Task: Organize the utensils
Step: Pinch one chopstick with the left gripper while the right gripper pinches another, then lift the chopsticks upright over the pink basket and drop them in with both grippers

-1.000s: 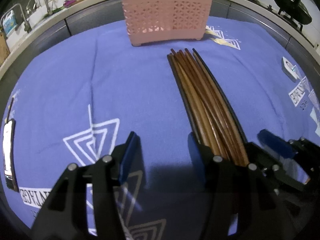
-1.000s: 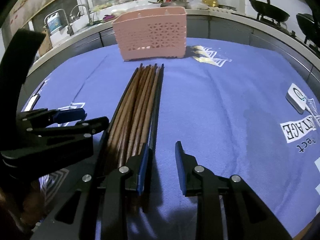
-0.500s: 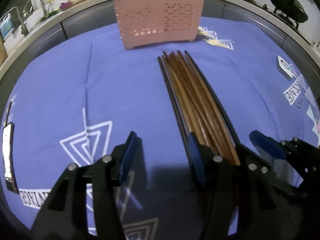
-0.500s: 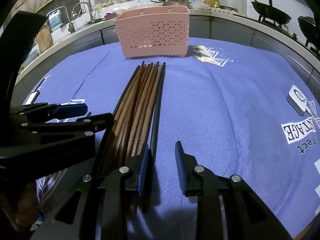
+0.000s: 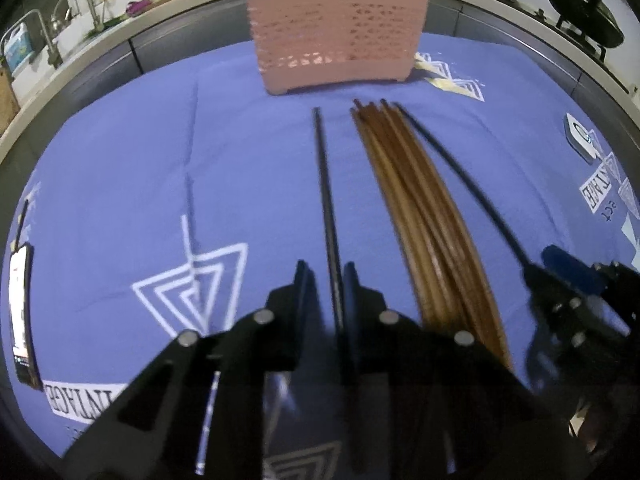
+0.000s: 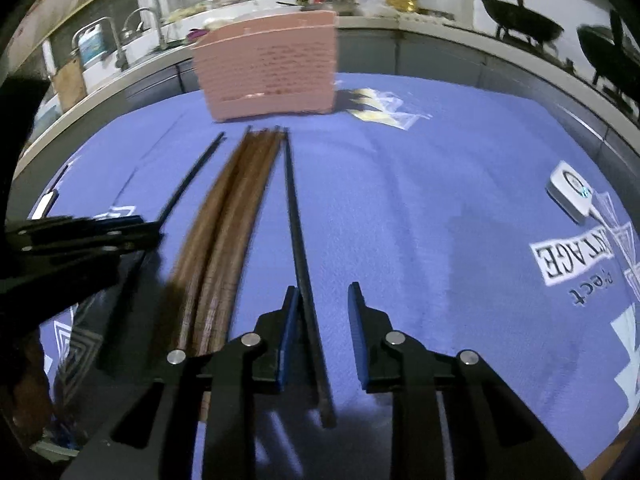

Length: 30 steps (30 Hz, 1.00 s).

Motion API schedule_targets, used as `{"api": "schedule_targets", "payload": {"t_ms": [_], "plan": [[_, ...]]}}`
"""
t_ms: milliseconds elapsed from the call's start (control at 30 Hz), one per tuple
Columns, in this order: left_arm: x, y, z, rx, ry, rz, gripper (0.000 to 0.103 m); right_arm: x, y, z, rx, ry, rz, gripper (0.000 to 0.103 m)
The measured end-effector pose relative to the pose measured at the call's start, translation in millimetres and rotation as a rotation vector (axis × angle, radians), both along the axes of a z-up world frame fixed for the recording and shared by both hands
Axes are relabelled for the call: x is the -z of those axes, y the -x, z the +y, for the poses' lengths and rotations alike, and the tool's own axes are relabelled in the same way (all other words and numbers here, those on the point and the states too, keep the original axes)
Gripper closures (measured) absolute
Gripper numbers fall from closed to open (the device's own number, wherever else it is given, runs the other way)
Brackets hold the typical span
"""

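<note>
left claw [image 5: 325, 280] astride black chopstick [image 5: 326, 196], brown chopsticks [image 5: 420, 208] beside

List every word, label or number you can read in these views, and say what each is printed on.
"VINTAGE", upside down and partly cut off in both views, in a white block printed on the blue cloth.
Smaller letters beside it appear to end in "ect"; the rest is unreadable.
The phone screen and the white device: markings too small to read.
The pink basket: no text seen.
</note>
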<state>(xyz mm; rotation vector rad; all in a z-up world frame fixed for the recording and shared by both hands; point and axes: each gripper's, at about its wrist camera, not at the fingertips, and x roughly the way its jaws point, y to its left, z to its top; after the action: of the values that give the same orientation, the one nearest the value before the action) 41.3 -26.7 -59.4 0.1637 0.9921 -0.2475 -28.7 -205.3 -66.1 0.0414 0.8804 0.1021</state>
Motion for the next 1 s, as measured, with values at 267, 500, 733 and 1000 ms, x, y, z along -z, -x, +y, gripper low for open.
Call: {"api": "schedule_targets", "payload": {"t_ms": [267, 500, 733, 1000], "plan": [[-4.4, -39.3, 3.6, -0.02, -0.003, 0.026, 0.077, -9.5, -55.0, 3.3, -0.124, -0.003, 0.118, 0.076], [-7.0, -83.9, -16.3, 0.042, -0.034, 0.023, 0.071, -18.9, -141.0, 26.9, -0.231, 0.069, 0.192, 0.075], [-21.3, -100.9, -8.8, 0.054, 0.086, 0.046, 0.099, -31.4, -150.1, 25.2, -0.256, 0.009, 0.173, 0.098], [-105.0, -55.3, 24.2, 0.067, 0.277, -0.159, 0.099, -112.4, -61.7, 3.3, -0.267, -0.111, -0.233, 0.098]]}}
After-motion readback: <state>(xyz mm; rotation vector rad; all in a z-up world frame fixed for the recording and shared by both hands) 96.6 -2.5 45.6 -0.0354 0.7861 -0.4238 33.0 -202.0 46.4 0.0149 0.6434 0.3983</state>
